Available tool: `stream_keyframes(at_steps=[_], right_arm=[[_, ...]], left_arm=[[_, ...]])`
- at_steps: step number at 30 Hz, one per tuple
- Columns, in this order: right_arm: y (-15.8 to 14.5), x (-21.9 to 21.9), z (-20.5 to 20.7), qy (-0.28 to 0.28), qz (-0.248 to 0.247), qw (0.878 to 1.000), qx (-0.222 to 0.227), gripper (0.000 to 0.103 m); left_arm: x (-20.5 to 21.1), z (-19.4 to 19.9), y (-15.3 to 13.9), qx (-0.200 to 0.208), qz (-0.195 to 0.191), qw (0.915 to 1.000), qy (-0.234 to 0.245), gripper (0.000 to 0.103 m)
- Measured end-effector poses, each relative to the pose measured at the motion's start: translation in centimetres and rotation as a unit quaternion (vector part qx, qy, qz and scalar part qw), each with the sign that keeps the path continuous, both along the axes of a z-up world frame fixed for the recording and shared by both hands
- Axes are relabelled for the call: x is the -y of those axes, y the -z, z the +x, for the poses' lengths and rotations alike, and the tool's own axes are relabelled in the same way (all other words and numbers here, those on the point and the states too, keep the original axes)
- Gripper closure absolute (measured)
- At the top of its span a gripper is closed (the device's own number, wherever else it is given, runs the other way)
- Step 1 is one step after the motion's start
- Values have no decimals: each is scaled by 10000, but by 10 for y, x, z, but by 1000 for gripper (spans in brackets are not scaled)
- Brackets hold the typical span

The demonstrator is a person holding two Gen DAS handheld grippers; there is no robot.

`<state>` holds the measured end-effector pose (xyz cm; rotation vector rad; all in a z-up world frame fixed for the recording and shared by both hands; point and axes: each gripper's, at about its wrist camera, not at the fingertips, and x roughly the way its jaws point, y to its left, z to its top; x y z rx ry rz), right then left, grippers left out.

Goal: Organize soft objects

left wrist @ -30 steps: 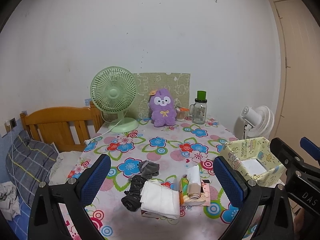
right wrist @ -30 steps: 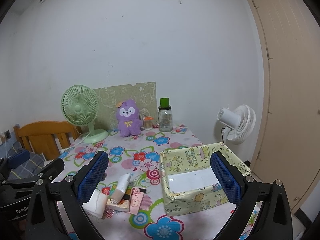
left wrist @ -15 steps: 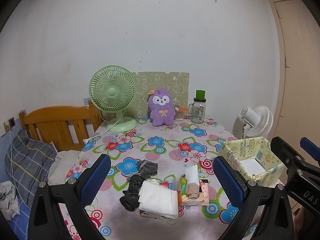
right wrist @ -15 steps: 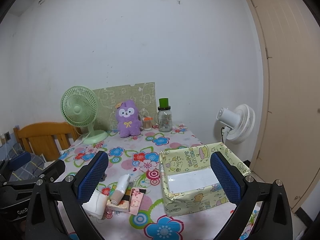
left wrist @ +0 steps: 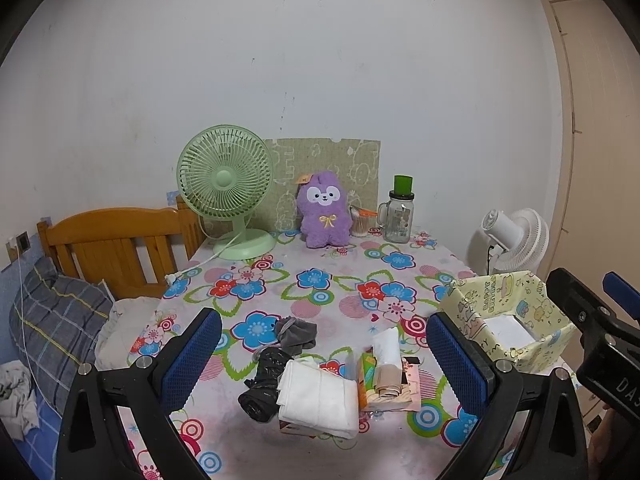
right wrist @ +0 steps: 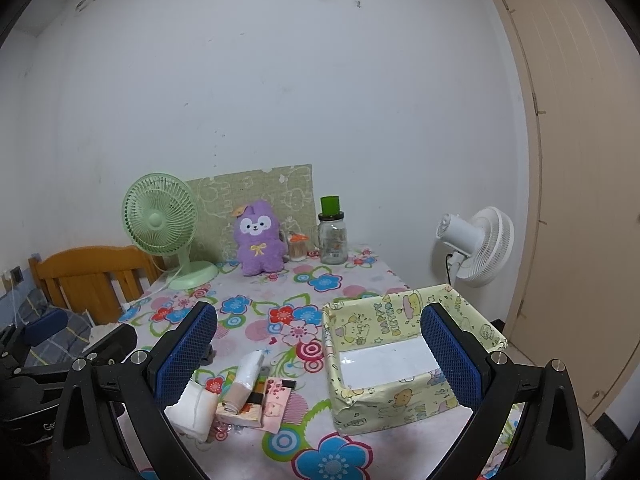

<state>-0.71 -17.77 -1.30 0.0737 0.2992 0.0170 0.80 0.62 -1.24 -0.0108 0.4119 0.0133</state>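
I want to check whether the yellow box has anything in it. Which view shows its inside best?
The right wrist view: the yellow box sits close, its bare white floor in plain sight. The left wrist view catches the box at the right edge, partly behind the gripper, showing only part of the floor.

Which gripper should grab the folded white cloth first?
Left. The left gripper is open and frames the folded white cloth; the right gripper faces the yellow box.

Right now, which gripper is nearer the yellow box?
Right. The right gripper hovers open with the yellow box just ahead, beside its right finger. The left gripper, also open, faces the folded white cloth; the box lies to its right.
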Motion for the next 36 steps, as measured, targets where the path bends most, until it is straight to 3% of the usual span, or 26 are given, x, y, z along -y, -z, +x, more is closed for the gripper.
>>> stream_keyframes(at_steps=[20, 36], right_arm=[[18, -19, 34, -152, -37, 9997, -185, 0], [58, -51, 74, -408, -70, 9962, -764, 4]], left_arm=[[-7, 29, 21, -284, 88, 9995, -51, 1], [-28, 67, 71, -1086, 34, 9940, -98, 7]])
